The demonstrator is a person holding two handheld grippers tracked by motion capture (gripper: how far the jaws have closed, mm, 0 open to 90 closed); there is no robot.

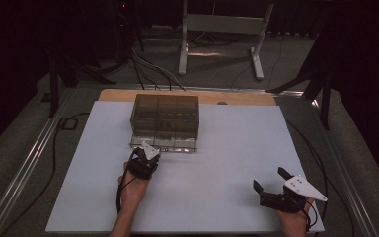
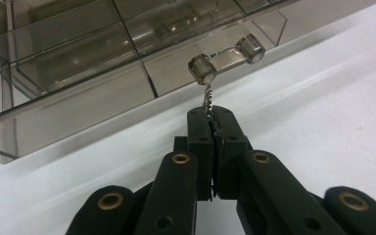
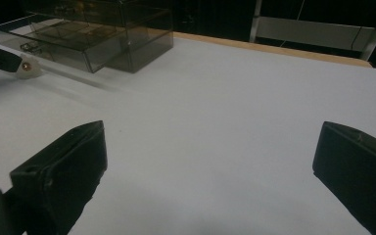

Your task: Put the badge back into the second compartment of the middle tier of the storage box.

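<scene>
Drawer (image 2: 103, 98) of the smoky plastic organizer (image 1: 165, 114), upper centre, lies dead ahead of your left gripper (image 2: 210, 120), jaws pinched on its handle's chain (image 2: 207, 95), while your right gripper (image 3: 210, 161) idles wide open, well apart.

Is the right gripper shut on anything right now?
No: the right gripper has its two black jaws spread wide apart over the bare white table surface, with nothing between them.
</scene>
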